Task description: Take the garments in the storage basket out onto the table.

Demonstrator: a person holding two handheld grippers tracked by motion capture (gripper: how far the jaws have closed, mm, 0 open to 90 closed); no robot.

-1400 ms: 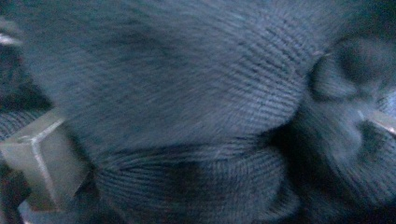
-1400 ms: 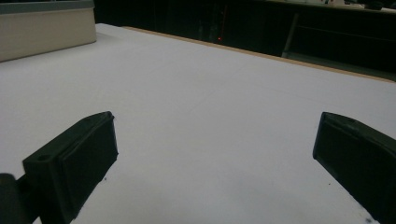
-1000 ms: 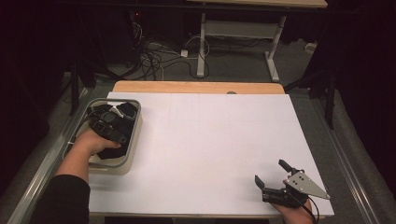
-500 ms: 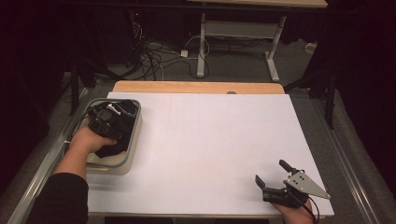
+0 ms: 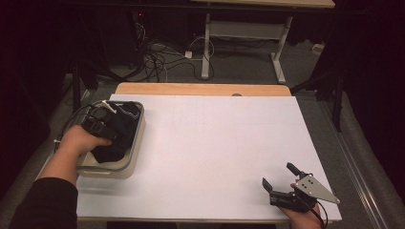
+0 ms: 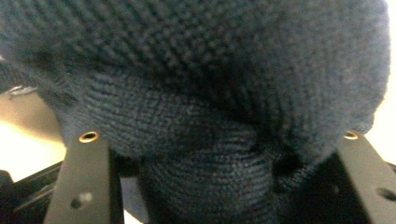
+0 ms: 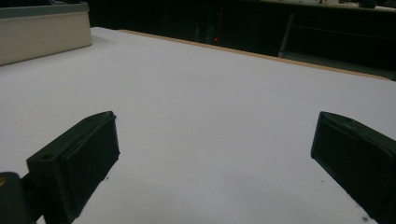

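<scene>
White table (image 5: 210,143), beige bin (image 5: 136,143) at its left edge. Dark knit garment (image 5: 119,136) is in the bin, bunched between the left gripper (image 5: 102,121) jaws, which have just been closing, now clamped on it. Grab done; lift-out and placing remain. Right gripper (image 5: 282,183) idle, jaws wide.

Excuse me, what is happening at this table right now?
A person works with two hand-held grippers. The left gripper has just been closing on a dark knitted garment inside the beige bin at the table's left edge. The right gripper rests open on the white table, holding nothing.
</scene>
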